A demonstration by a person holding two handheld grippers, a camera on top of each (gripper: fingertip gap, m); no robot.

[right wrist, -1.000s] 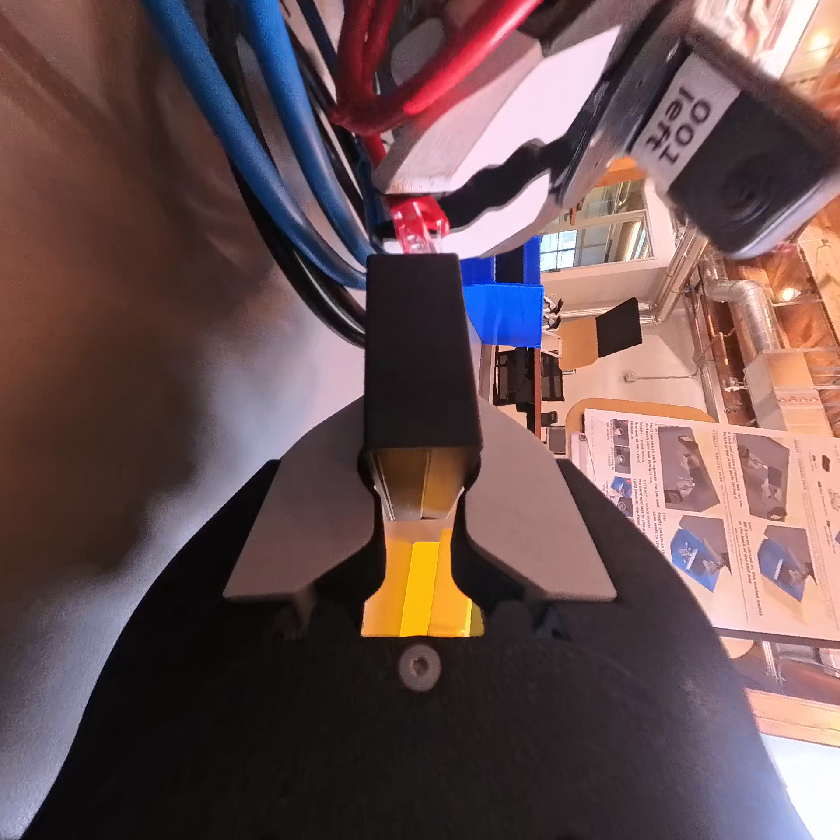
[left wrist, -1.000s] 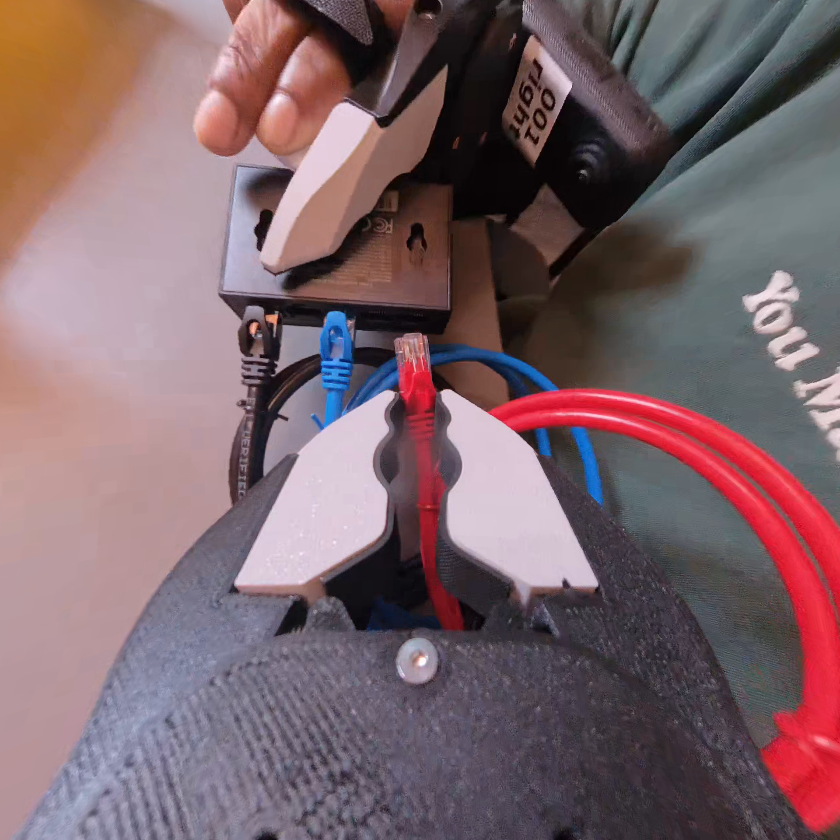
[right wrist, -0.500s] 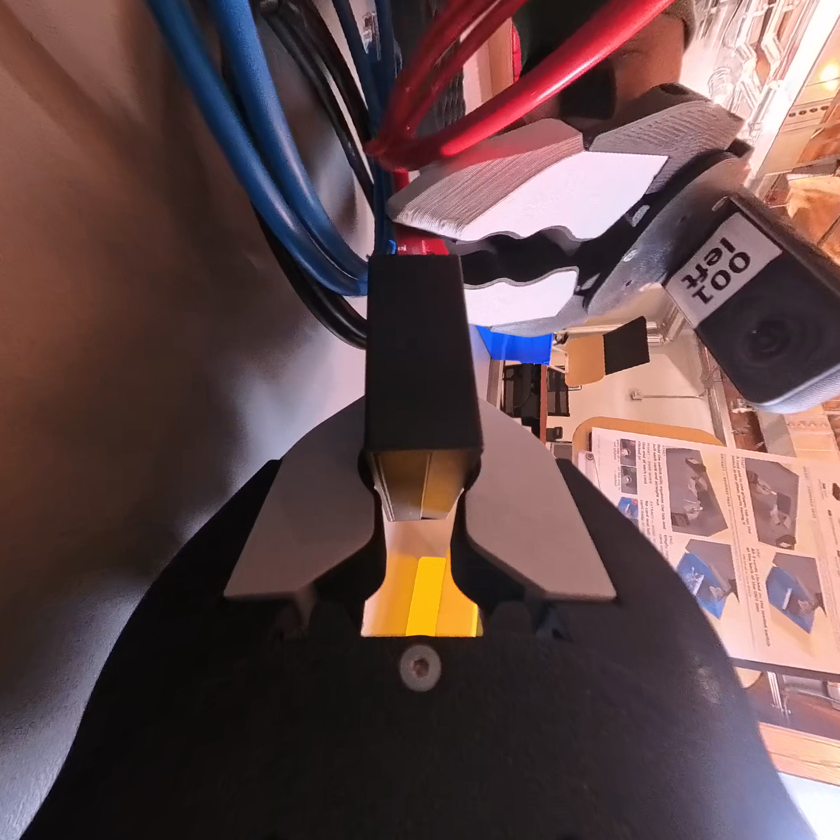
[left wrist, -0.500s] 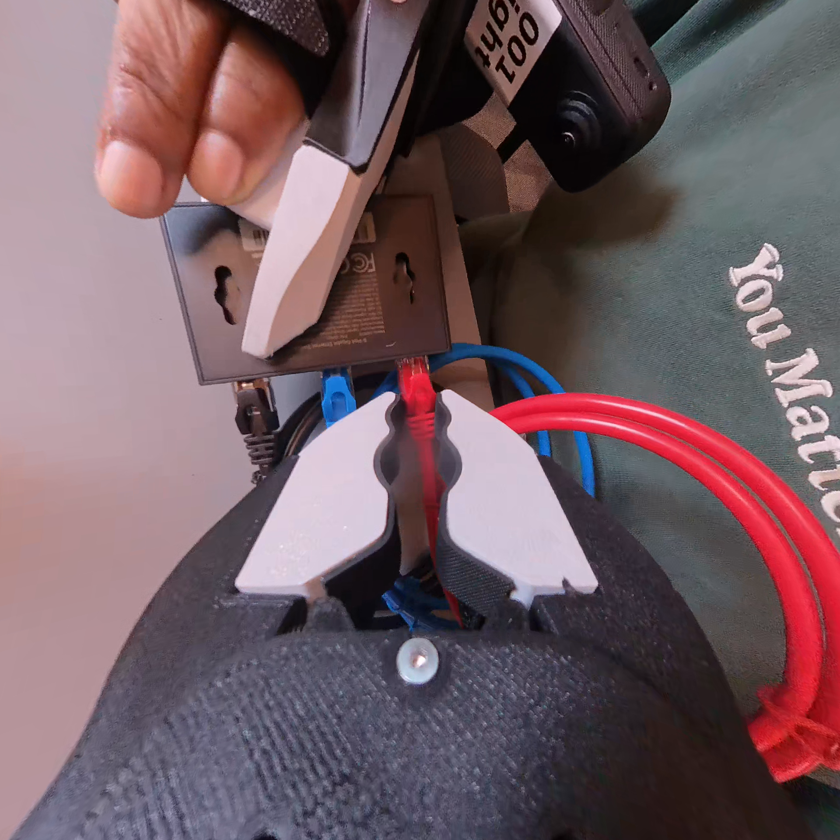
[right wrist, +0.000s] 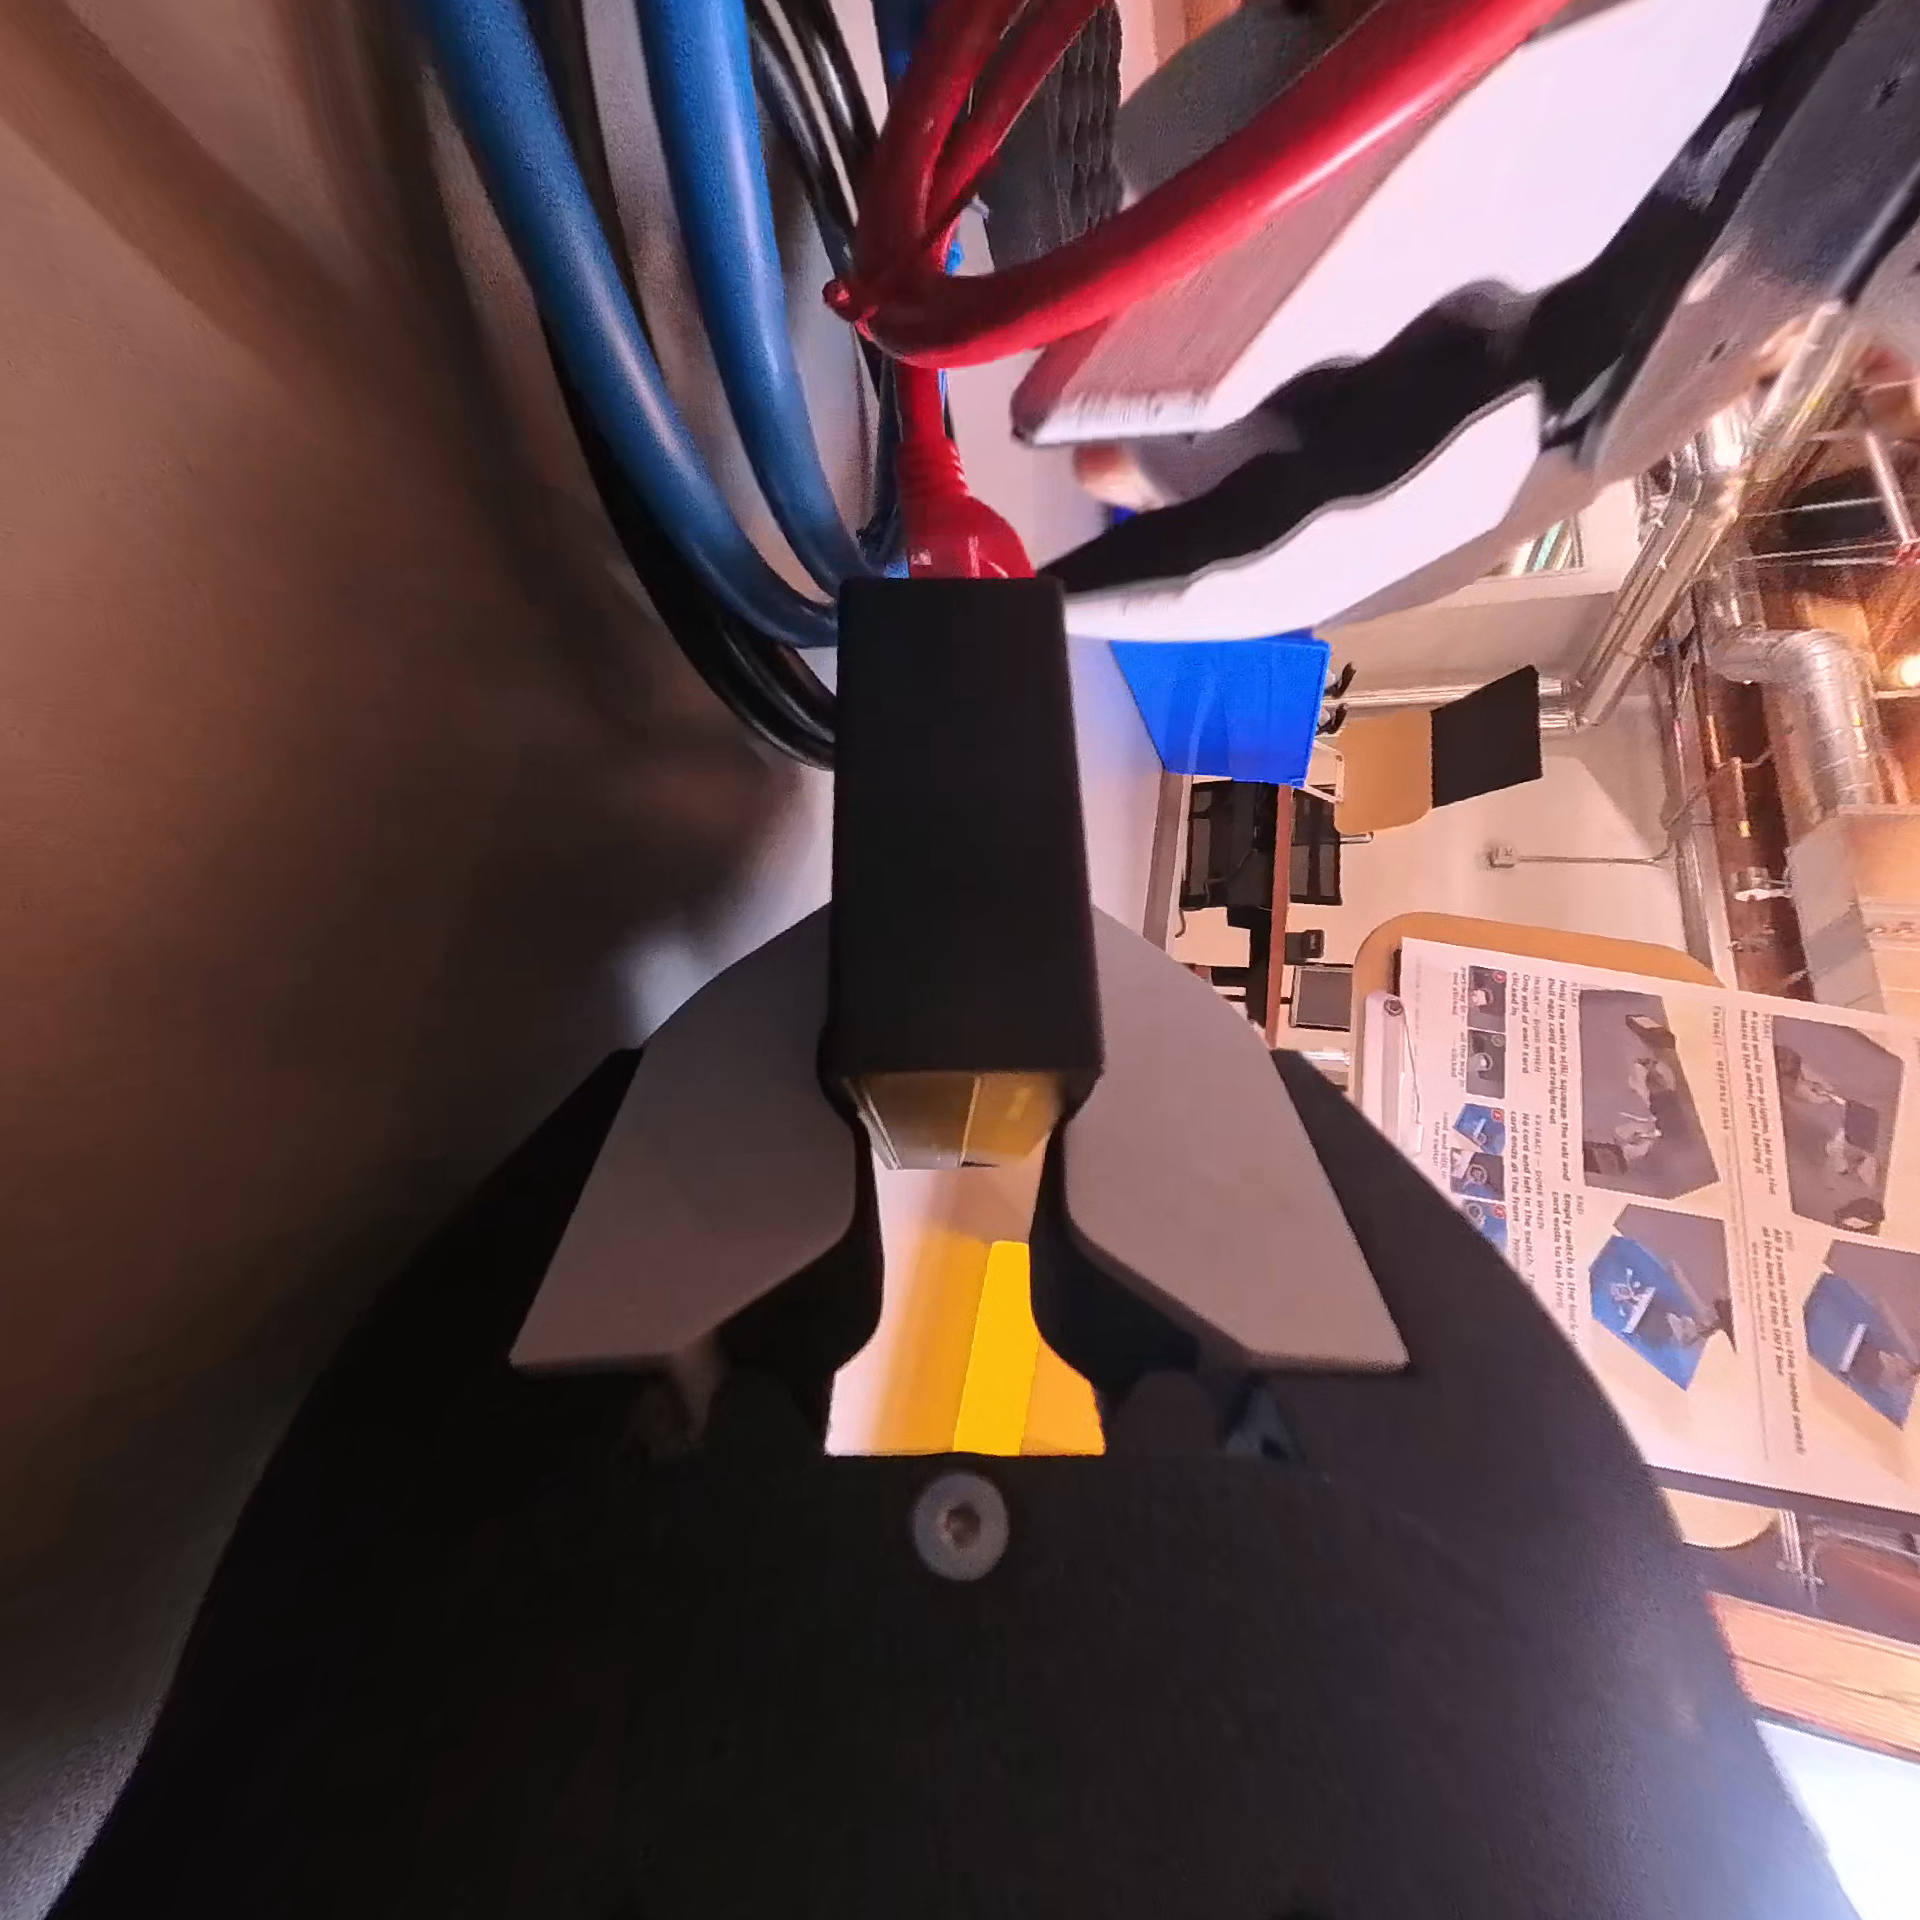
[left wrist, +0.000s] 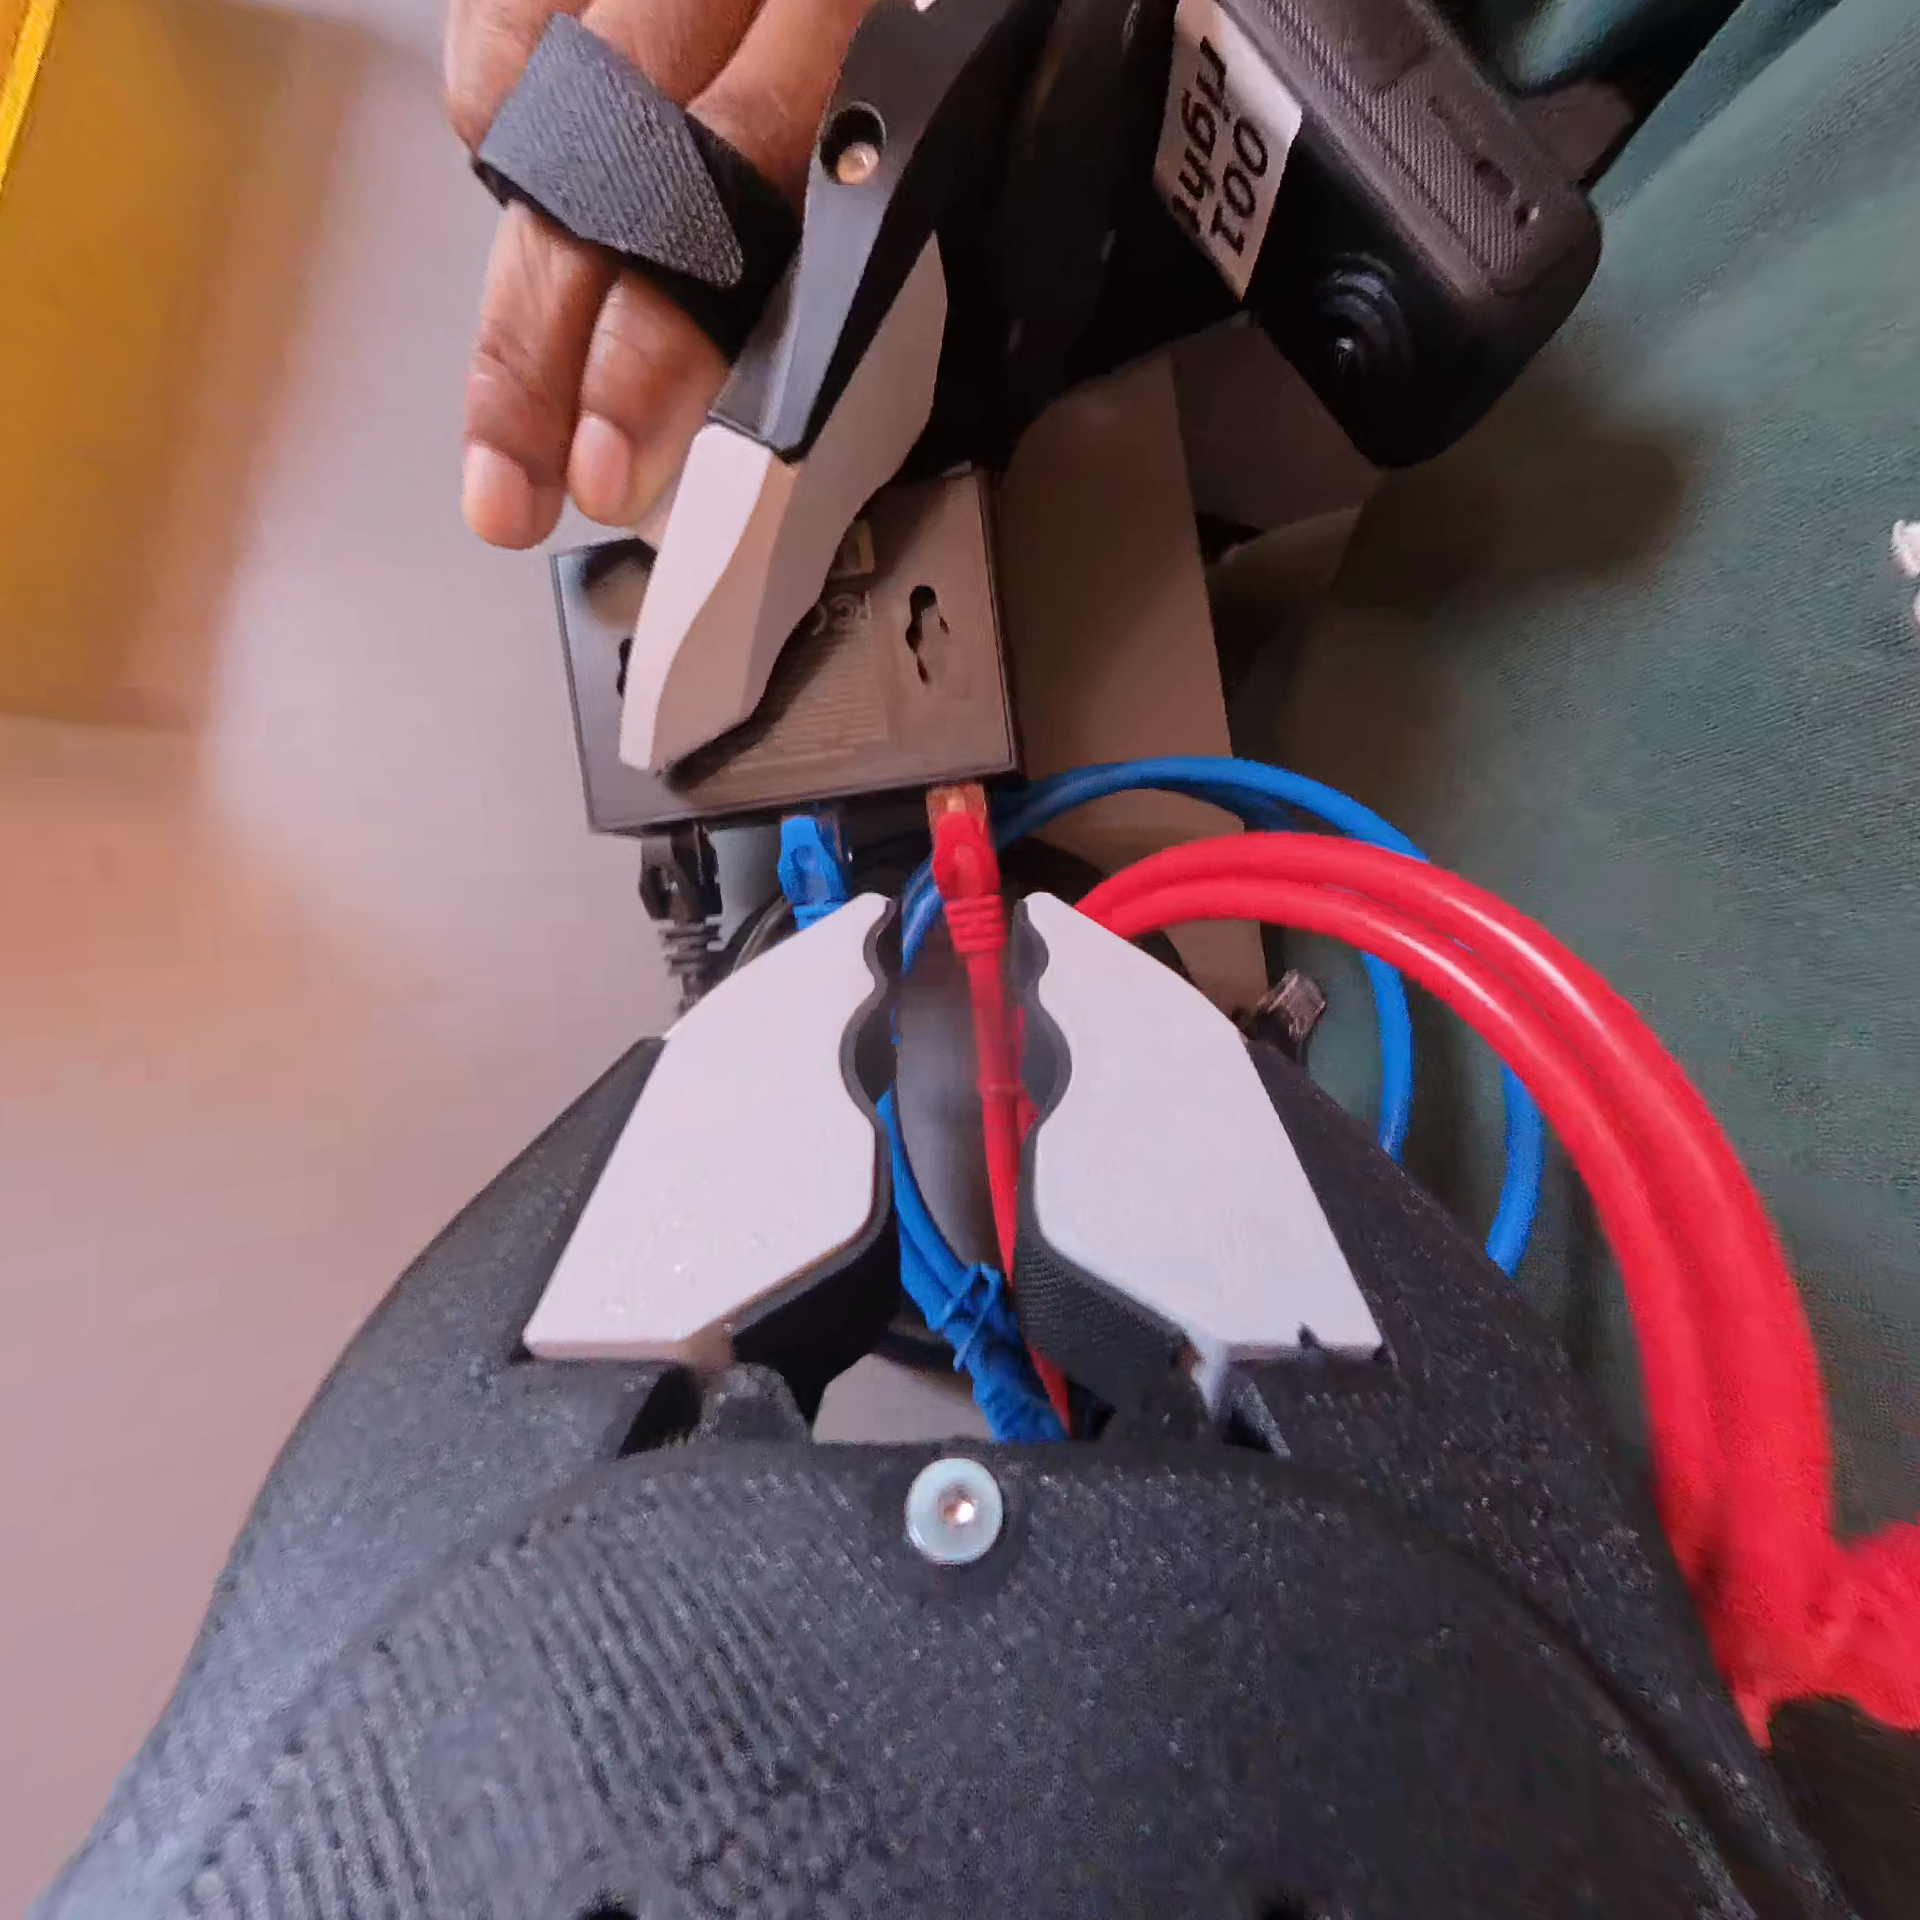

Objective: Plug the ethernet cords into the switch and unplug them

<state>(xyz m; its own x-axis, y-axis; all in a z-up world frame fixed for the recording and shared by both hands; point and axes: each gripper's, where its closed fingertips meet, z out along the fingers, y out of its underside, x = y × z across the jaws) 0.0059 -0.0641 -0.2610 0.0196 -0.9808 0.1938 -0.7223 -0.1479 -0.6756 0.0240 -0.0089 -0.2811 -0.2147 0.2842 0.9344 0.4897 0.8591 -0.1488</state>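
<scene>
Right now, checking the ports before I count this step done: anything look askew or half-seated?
Yes: the red plug sits at the switch edge with its clear tip exposed, apparently not fully seated. Left gripper is open.

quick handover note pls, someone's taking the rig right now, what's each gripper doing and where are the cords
Right gripper: shut on the black switch, held up off the table.
Left gripper: jaws parted around the red cord, just behind its plug; no visible clamp.
Red plug sits at the switch's port edge; whether it is fully seated cannot be told.
Blue plug and black plug sit in ports to its left.
Left to do: probably confirm red is seated, then unplug all three.
</scene>
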